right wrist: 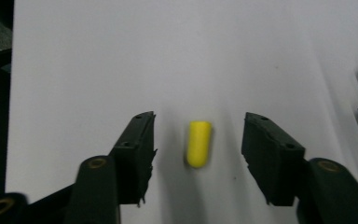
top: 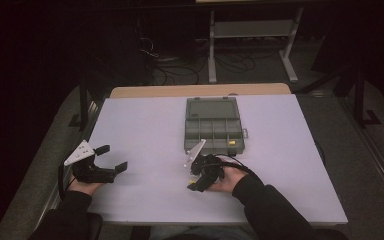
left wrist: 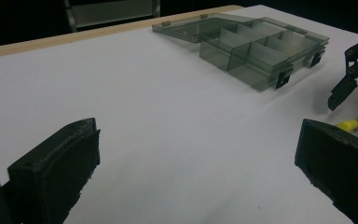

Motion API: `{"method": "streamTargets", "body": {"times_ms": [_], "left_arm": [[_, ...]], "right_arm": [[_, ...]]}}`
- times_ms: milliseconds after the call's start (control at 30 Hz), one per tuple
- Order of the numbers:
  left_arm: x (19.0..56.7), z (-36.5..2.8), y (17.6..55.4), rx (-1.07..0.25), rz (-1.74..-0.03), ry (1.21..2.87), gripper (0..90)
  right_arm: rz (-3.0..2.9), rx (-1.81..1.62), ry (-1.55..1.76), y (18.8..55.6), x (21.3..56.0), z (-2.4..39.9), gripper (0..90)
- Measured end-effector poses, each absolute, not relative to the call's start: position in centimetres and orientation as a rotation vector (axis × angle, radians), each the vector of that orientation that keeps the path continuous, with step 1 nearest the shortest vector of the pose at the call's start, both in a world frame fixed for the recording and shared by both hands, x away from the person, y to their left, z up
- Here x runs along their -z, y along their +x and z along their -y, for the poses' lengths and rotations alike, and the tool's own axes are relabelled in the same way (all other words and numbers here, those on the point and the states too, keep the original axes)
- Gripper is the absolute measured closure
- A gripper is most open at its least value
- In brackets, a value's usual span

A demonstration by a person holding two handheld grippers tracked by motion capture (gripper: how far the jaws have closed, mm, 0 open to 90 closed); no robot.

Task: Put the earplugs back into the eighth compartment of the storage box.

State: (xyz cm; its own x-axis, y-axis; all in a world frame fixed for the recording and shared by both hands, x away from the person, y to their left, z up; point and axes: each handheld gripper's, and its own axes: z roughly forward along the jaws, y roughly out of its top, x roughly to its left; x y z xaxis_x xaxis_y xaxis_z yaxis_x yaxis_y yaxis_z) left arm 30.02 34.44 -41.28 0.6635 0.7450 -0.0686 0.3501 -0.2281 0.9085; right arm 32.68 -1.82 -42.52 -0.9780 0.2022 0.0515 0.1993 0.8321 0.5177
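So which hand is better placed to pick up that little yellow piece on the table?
Right. The right gripper already straddles the yellow piece, jaws open on either side, not touching it. The left gripper sits apart at the table's left edge, open, with nothing between its jaws.

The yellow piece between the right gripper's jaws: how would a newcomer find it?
Start at the white table and go to the grey compartment box at its middle. Nearer the person, the right gripper straddles a small yellow capsule-shaped piece lying flat, untouched by either jaw. Another yellow piece sits inside the box; this one lies loose.
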Motion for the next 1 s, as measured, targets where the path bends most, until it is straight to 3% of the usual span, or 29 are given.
{"method": "streamTargets", "body": {"times_ms": [233,467,1000], "left_arm": [[41.3,-34.4,30.0,-0.47,-0.871,1.83,0.0],[41.3,-34.4,30.0,-0.469,-0.871,1.83,0.0],[41.3,-34.4,30.0,-0.468,-0.873,1.83,0.0]], "right_arm": [[-3.018,-0.832,0.329,32.8,42.7,1.8,65.2],[-3.023,-0.807,0.347,32.8,42.9,1.7,77.4],[-2.99,-0.845,0.335,32.9,41.1,2.3,78.9]]}}
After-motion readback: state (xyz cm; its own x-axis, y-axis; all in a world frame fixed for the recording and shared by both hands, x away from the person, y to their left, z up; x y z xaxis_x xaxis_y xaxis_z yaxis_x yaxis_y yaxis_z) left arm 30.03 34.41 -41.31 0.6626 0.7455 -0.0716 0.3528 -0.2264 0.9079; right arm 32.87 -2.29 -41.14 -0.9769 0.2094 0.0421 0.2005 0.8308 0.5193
